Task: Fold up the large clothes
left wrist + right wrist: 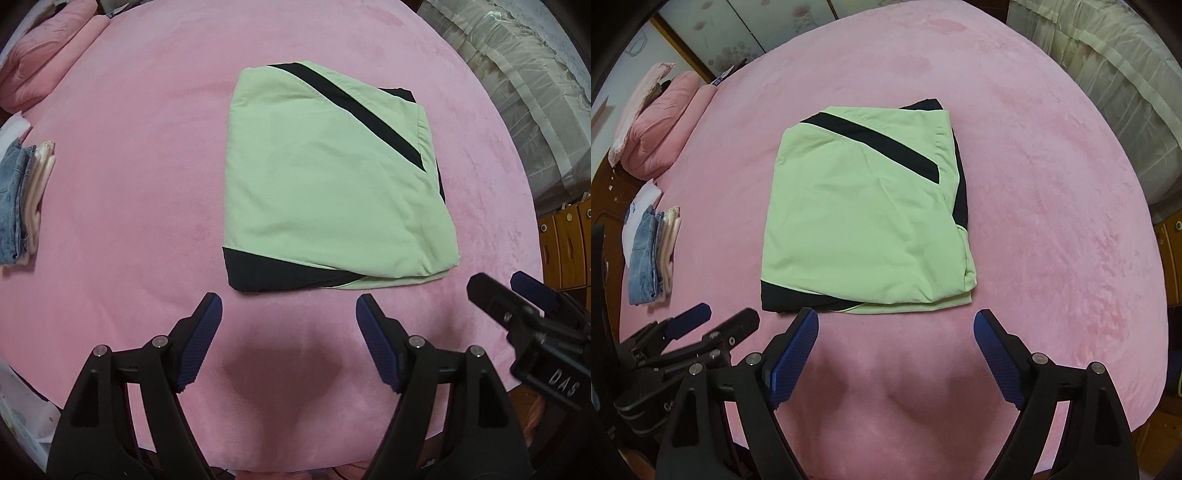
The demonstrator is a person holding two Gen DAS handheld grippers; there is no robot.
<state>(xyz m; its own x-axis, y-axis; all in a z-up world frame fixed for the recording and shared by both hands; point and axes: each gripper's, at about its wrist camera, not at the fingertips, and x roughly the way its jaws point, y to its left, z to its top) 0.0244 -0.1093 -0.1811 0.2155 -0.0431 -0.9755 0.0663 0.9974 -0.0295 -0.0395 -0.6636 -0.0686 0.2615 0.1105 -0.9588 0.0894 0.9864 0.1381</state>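
Note:
A light green garment with black stripes (325, 184) lies folded into a flat rectangle on the pink bed (129, 184). It also shows in the right wrist view (864, 221). My left gripper (289, 308) is open and empty, just short of the garment's near edge. My right gripper (895, 325) is open and empty, also just short of the near edge. The right gripper shows at the right of the left wrist view (513, 288). The left gripper shows at the lower left of the right wrist view (720, 317).
A stack of folded clothes with jeans (22, 199) sits at the bed's left edge, also in the right wrist view (653, 251). Pink pillows (661, 136) lie at the far left. A pale curtain (517, 74) hangs at the right, with wooden furniture (565, 243) below it.

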